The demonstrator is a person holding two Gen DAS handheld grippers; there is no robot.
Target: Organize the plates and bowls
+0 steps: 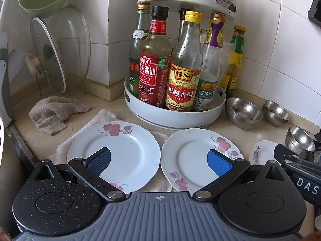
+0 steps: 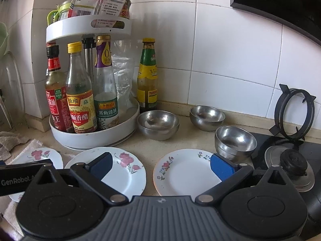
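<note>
Two white plates with red flowers lie side by side on the counter, the left plate on a white cloth and the right plate beside it. My left gripper hovers open over the gap between them, one pad above each. A third plate with small flowers lies further right. My right gripper is open above it and the neighbouring red-flower plate. Steel bowls stand behind: a nested pair, one bowl, and a stack at the stove's edge.
A white two-tier turntable rack full of sauce bottles stands just behind the plates. A crumpled towel and upright glass pot lids are at the left. A gas burner and a leaning pan support are at the right.
</note>
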